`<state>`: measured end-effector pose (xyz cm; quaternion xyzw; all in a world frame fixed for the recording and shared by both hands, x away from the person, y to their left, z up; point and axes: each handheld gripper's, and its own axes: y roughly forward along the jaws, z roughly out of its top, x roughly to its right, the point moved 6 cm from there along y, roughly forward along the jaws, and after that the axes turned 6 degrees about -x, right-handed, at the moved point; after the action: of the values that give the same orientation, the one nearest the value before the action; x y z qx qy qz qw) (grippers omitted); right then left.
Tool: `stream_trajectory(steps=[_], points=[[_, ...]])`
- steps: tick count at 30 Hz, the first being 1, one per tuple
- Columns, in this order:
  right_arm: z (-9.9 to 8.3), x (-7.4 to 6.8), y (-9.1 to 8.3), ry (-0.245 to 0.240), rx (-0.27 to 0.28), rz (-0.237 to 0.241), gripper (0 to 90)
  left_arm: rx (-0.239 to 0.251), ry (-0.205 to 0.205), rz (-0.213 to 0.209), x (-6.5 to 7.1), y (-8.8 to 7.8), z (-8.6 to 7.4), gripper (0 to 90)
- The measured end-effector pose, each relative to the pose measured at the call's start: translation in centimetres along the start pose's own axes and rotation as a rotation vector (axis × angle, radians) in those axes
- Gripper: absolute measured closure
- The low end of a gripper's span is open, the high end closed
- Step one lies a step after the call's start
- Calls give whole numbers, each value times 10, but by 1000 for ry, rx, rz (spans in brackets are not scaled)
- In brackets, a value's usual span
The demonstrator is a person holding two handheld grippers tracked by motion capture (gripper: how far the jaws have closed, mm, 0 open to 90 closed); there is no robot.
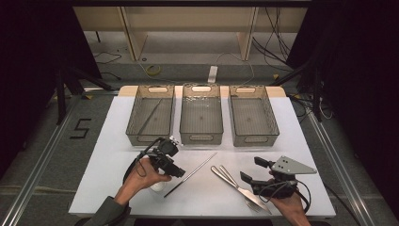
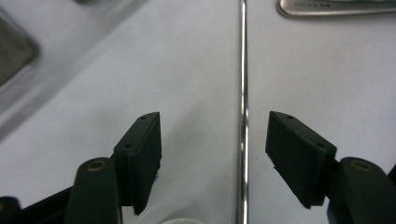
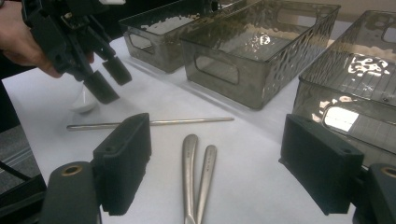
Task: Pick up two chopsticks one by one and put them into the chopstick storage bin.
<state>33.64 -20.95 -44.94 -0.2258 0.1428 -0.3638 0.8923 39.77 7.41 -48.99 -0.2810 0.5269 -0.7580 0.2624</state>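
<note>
White tabletop (image 1: 108, 141) under dark surroundings, with three clear trays (image 1: 201, 115) lined up along the far edge. Your left gripper (image 1: 181, 173) is hovering low over the thin metal rod (image 1: 190, 174), which is lying flat on the table just in front of the trays. In the left gripper view the rod (image 2: 243, 116) is running straight up between the jaws, apart from both pads and sitting nearer the right-hand one; its long axis is lying crosswise to the closing direction, so the alignment looks good for a pinch. The jaws are standing part open with nothing pressed between them.

Your right gripper (image 1: 249, 170) is resting near the knife and fork (image 1: 237, 186), jaws wide and holding nothing. In the right gripper view the two handles (image 3: 196, 177) are pointing up between its pads, with the rod (image 3: 154, 122) lying across beyond them.

Judgement: the left hand is plainly nearer the rod; a small descent and a slight sideways centring look needed before you are closing.
</note>
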Motion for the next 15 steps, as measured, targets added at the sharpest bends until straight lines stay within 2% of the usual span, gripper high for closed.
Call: stream_trajectory(steps=[4,6,8,14,15], points=[[0,-1,0,-5,-4,1,253,-35,1,-8,5,5,-2,400],[0,0,1,-3,-6,0,253,-38,-4,-7,7,6,-2,424],[-1,0,1,-2,-7,-1,253,-54,11,-12,9,8,-2,444],[0,-1,1,-5,-7,0,253,-61,8,-20,13,14,-1,498],[0,0,1,-5,-6,-1,253,-67,19,-16,13,15,-1,507]])
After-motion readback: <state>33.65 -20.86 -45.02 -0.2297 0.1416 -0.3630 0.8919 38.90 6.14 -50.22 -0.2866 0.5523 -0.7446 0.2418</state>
